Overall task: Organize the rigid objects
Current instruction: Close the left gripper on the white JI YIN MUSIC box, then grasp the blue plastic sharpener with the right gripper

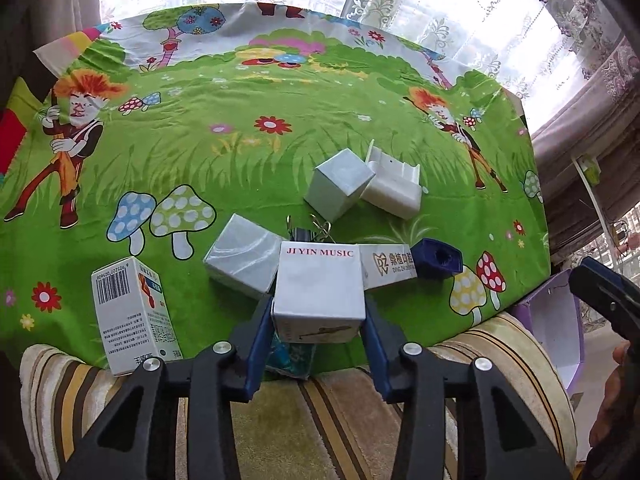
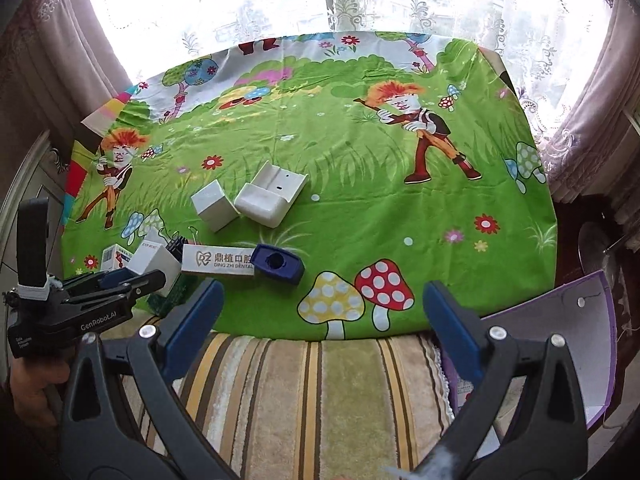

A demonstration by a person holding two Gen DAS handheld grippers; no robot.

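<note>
**White "JI YIN MUSIC" box clamped at the table's near edge**

The green cartoon tablecloth (image 1: 248,168) carries the clutter. The left gripper (image 1: 318,312) pinches a white box (image 1: 318,284) printed "JI YIN MUSIC" in red, its blue pads pressed on both sides, at the near edge. The right gripper (image 2: 320,312) hangs spread wide, holding nothing.

Counted: two plain silvery-white cubes (image 1: 244,262) (image 1: 340,188), one white plastic holder (image 1: 394,188), one medicine carton (image 1: 134,316), one long dental box (image 1: 386,266), one dark blue cap-like piece (image 1: 438,258), binder clips (image 1: 310,228).

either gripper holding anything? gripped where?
Left gripper is shut on the JI YIN MUSIC box, fingers pressing its two opposite side faces near the bottom. Right gripper is open and holds nothing.
</note>
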